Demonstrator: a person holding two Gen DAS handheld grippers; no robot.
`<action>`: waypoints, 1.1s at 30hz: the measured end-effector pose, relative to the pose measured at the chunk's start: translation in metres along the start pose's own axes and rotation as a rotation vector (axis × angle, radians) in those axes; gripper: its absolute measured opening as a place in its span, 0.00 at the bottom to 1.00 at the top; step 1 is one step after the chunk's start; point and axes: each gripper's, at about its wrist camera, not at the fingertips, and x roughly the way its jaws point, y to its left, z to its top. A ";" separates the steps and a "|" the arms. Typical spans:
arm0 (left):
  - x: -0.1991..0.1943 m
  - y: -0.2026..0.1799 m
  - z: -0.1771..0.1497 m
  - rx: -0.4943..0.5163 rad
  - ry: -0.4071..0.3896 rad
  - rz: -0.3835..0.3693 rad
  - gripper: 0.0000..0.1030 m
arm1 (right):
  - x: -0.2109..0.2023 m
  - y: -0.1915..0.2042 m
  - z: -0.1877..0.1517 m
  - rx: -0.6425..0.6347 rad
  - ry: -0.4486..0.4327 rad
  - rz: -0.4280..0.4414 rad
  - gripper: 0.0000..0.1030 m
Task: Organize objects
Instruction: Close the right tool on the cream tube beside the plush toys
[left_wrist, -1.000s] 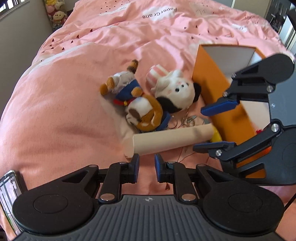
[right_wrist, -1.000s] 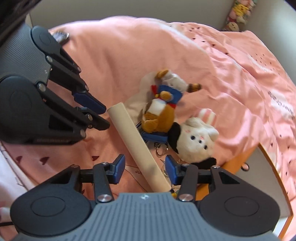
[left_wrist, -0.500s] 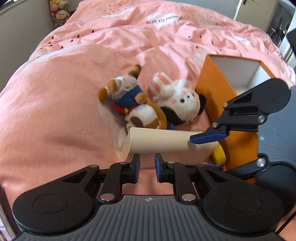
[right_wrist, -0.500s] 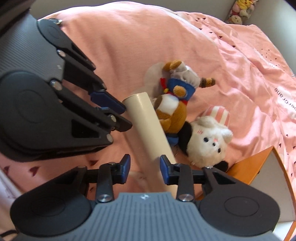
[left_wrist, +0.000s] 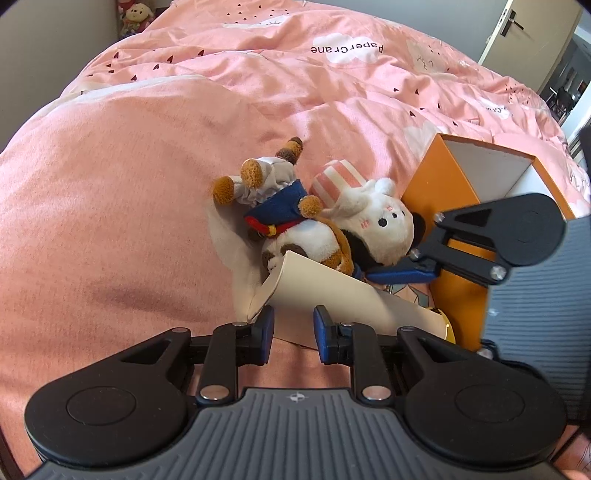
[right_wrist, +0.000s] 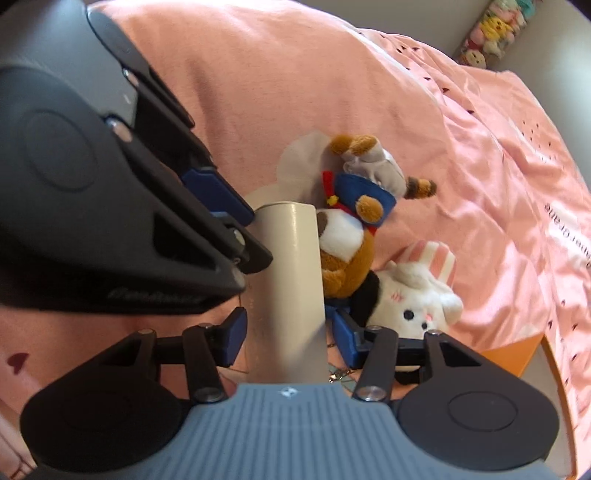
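Observation:
A cream cardboard tube (right_wrist: 291, 280) is clamped between my right gripper's (right_wrist: 286, 330) blue pads and lifted off the pink bed; it also shows in the left wrist view (left_wrist: 332, 295). My left gripper (left_wrist: 293, 330) sits close to the tube's open end, jaws slightly apart and holding nothing. A brown plush in a blue outfit (left_wrist: 291, 229) and a white bunny plush (left_wrist: 373, 229) lie just behind the tube. An open orange box (left_wrist: 443, 195) stands to the right of them.
The pink duvet (left_wrist: 129, 184) covers the whole bed. Key rings and small clips (right_wrist: 338, 373) lie under the tube. A yellow object (left_wrist: 448, 328) lies by the box. More plush toys (right_wrist: 487, 33) sit in the far corner.
My right gripper closed on the tube and raised its far end off the bed. My left gripper moved closer to the tube's open end and its jaws opened a little.

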 end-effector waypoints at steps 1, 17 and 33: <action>0.000 -0.001 -0.001 0.006 0.005 0.017 0.27 | 0.002 0.000 0.001 -0.006 -0.003 0.001 0.50; -0.021 -0.009 -0.019 0.065 0.041 0.072 0.27 | -0.019 -0.008 0.003 -0.039 0.052 0.205 0.28; -0.012 -0.003 -0.020 0.025 0.062 0.044 0.29 | -0.005 -0.022 0.001 -0.048 0.127 0.128 0.44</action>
